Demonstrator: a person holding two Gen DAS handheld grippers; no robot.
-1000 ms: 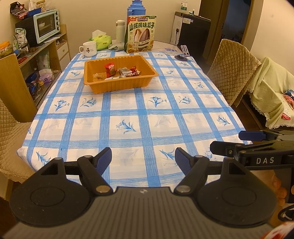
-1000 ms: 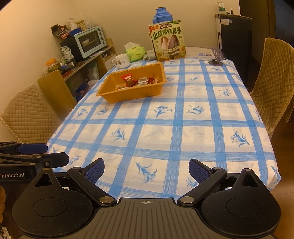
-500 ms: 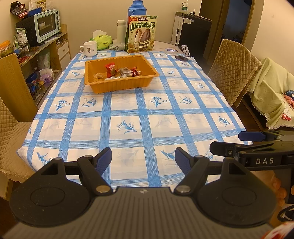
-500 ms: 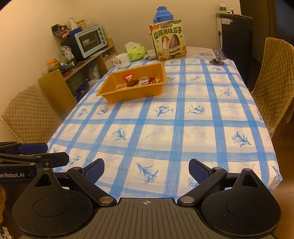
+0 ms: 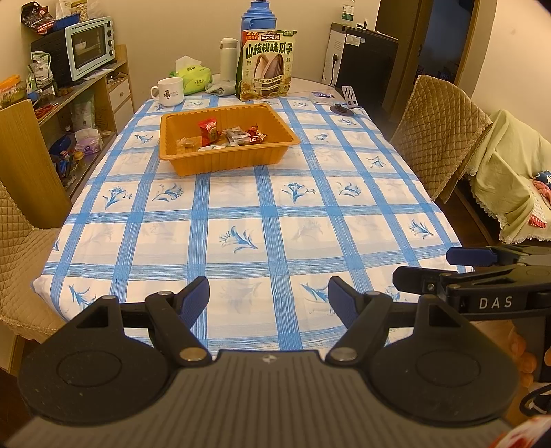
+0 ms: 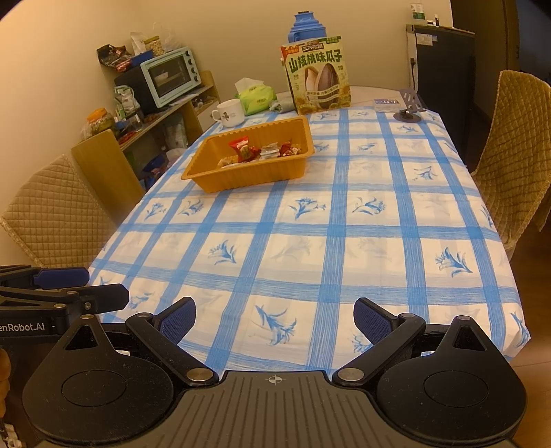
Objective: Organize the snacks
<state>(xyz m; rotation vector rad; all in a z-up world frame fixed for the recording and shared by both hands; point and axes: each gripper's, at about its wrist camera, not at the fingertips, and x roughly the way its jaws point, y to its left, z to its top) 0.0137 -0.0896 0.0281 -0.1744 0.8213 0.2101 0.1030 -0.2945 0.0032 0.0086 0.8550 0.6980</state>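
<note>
An orange tray [image 5: 220, 160] [image 6: 241, 175] sits far up the table on the blue-checked cloth, holding several small wrapped snacks [image 5: 224, 136] [image 6: 261, 150]. Behind it a large green bag of sunflower seeds [image 5: 267, 65] [image 6: 318, 79] stands upright. My left gripper [image 5: 268, 298] hangs open over the near table edge, nothing between its blue pads. My right gripper [image 6: 273, 315] is also open and empty at the near edge. Each gripper shows at the side of the other's view, well short of the tray.
A white mug [image 5: 169, 91], green tissue pack [image 5: 193, 78], white flask [image 5: 228, 57] and blue thermos [image 5: 259, 15] stand at the far end. A phone stand [image 6: 409, 103] is far right. Quilted chairs [image 5: 437, 134] [image 6: 48, 220] flank the table; shelves with an oven [image 5: 91, 51] are left.
</note>
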